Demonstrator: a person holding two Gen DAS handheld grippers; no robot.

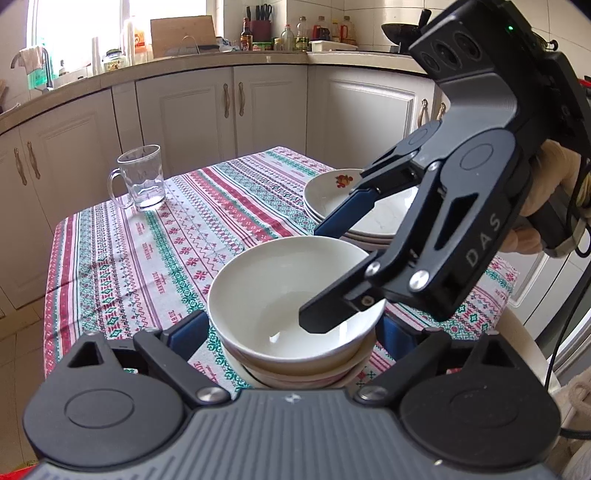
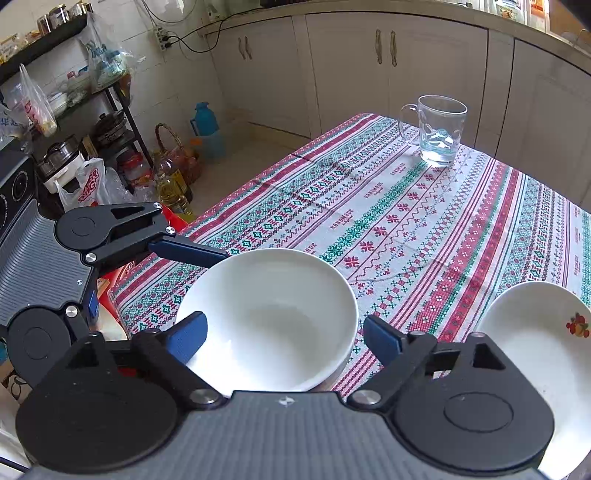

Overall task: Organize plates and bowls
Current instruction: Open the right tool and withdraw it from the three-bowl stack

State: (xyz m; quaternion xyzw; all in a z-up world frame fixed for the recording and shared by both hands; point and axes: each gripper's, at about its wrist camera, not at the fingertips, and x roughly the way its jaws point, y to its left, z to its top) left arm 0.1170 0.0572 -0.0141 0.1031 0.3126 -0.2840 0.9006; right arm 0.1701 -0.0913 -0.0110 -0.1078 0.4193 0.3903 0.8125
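Both tools stand wide open, holding nothing: the left tool (image 1: 291, 334) straddles the bowls (image 1: 295, 295), stacked at the table's (image 1: 155, 251) near edge, and the right tool (image 2: 284, 341) straddles their rim. Plates (image 1: 332, 199) sit stacked beside, apparently to save space.

1. Ahead of you, cream cabinets (image 1: 192, 110) curve under a counter (image 1: 207, 61) crowded with bottles and jars.
2. Daylight pours through the window (image 1: 85, 22) at the counter's left end, above the tap.
3. White wall tiles (image 1: 369, 18) back the counter.
4. To your left, a dark shelf rack (image 2: 110, 122) holds pots and plastic bags.
5. Pale floor tiles (image 2: 236, 162), with a blue flask (image 2: 207, 129) standing there.
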